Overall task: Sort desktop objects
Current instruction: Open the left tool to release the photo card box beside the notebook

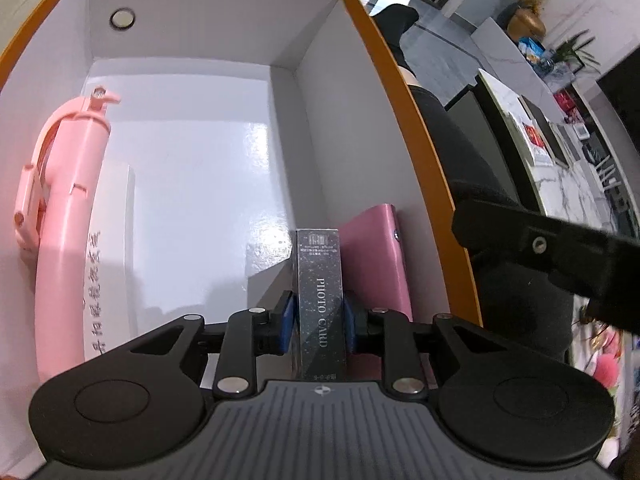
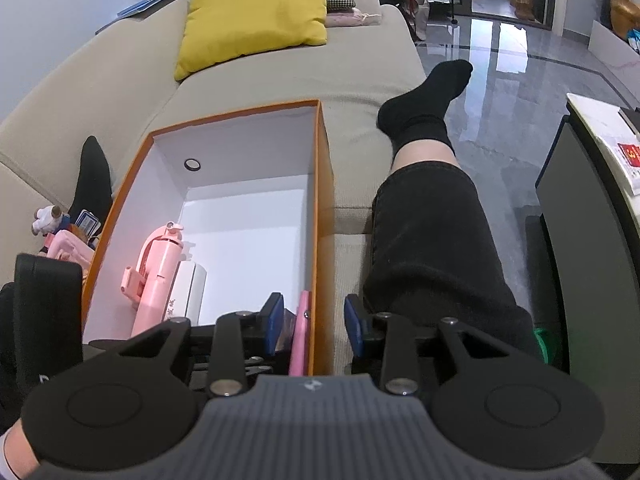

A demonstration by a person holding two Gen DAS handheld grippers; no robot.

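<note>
Photo-card box clenched between left claw pads, inside orange box.

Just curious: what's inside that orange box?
Inside the orange box: a pink handheld gadget, a white box, a pink case, and a dark card box. Anything beneath them is hidden.

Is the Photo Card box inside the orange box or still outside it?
Inside: the Photo Card box stands between the orange box's white walls, beside a pink case.
</note>
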